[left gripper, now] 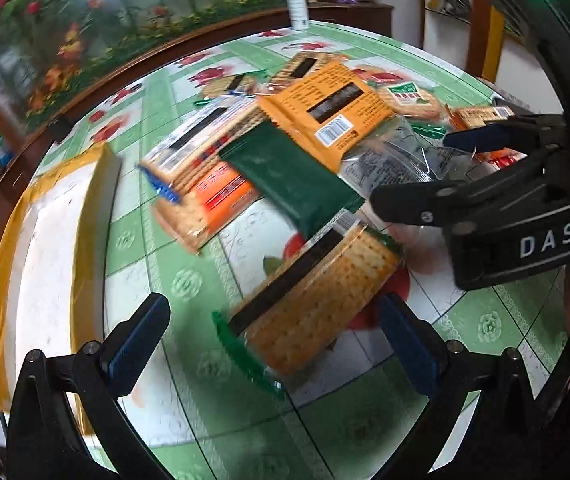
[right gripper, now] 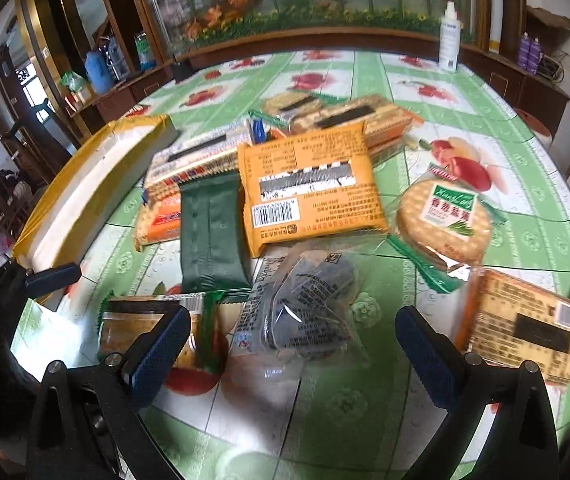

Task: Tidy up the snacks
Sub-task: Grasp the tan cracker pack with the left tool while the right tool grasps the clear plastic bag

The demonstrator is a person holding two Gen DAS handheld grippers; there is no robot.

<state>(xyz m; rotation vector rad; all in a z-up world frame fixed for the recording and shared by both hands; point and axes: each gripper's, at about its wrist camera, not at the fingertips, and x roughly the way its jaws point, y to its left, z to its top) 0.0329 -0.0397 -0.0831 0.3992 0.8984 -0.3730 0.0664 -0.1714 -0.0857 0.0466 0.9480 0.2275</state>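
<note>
Several snack packs lie in a heap on the green flowered table [left gripper: 189, 280]. My left gripper [left gripper: 273, 340] is open, its jaws either side of a clear cracker pack with green ends [left gripper: 317, 300], just above it. My right gripper [right gripper: 293, 348] is open over a clear pack of dark biscuits [right gripper: 305, 312]; it also shows at the right of the left wrist view [left gripper: 409, 168]. An orange pack [right gripper: 309, 188], a dark green pack [right gripper: 209, 232], a round cracker pack [right gripper: 445, 216] and an orange pack at the right [right gripper: 525, 328] lie around.
A white foam box with yellow tape [right gripper: 85, 192] lies at the table's left; it also shows in the left wrist view [left gripper: 45, 248]. A white spray bottle [right gripper: 449, 36] stands at the far edge. Wooden cabinets line the wall behind.
</note>
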